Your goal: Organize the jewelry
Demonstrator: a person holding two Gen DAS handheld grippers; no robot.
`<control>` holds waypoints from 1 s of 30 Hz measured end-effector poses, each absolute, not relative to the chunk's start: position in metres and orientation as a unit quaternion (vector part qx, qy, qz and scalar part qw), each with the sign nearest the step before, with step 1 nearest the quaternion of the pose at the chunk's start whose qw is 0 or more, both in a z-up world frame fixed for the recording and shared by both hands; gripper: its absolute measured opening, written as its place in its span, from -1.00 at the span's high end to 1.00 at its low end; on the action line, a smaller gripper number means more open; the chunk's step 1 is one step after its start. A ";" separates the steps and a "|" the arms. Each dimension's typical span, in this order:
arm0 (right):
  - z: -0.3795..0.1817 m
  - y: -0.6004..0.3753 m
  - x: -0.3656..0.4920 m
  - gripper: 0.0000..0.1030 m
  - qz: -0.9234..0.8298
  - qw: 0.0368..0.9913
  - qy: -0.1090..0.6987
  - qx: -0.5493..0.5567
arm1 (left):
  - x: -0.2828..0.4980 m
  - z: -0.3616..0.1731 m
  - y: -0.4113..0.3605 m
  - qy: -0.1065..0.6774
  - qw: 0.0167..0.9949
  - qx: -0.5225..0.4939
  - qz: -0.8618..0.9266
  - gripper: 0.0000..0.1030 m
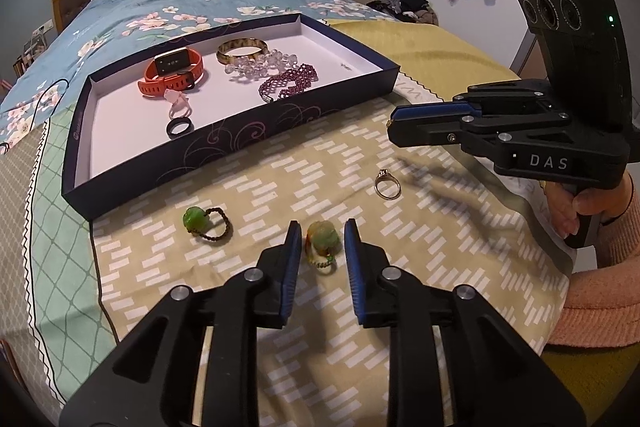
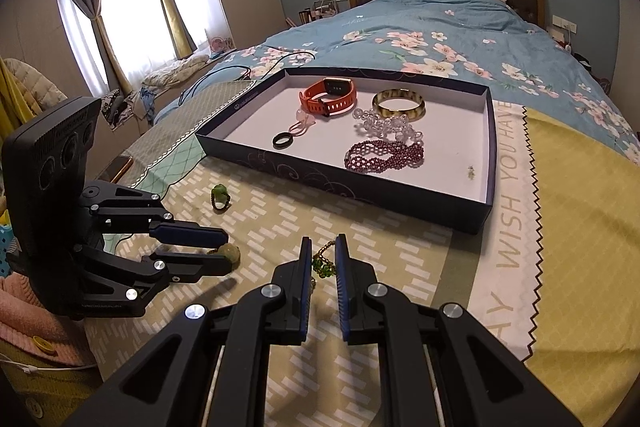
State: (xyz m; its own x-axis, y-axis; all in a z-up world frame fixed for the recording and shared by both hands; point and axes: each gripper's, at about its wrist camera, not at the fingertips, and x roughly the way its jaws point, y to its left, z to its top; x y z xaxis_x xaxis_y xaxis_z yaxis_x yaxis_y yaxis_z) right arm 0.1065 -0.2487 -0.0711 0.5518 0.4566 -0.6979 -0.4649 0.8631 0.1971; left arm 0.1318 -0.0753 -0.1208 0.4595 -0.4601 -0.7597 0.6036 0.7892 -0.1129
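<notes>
A dark box lid (image 1: pixel 240 137) (image 2: pixel 360 183) on the bed holds an orange watch (image 1: pixel 172 73), a bangle (image 1: pixel 242 49), clear and purple bead bracelets (image 1: pixel 288 81) and a black ring (image 1: pixel 180 127). My left gripper (image 1: pixel 322 235) is open, its fingers on either side of a pale green bead ring (image 1: pixel 322 239) on the cloth; it also shows in the right wrist view (image 2: pixel 224 251). My right gripper (image 2: pixel 324 259) is narrowly open around a small green and gold piece (image 2: pixel 322 263); in the left wrist view (image 1: pixel 394 121) it hovers above a silver ring (image 1: pixel 387 183). Another green bead ring (image 1: pixel 198 219) lies to the left.
A patterned beige cloth (image 1: pixel 280 187) covers the bed's foot, with a yellow cloth (image 2: pixel 580 227) beside it. A phone (image 2: pixel 120 165) lies near the bed edge. A floral blue duvet (image 2: pixel 440 39) lies behind the lid.
</notes>
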 end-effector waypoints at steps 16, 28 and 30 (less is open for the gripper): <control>-0.062 -0.251 0.108 0.81 0.262 0.887 0.380 0.004 | 0.132 -0.117 -0.070 0.410 0.857 0.075 -0.305 0.69; -0.043 -0.251 0.120 0.81 0.265 0.897 0.354 0.011 | 0.137 -0.084 -0.054 0.366 0.882 0.054 -0.293 0.69; -0.042 -0.250 0.123 0.81 0.266 0.897 0.352 0.012 | 0.138 -0.079 -0.051 0.361 0.884 0.053 -0.291 0.69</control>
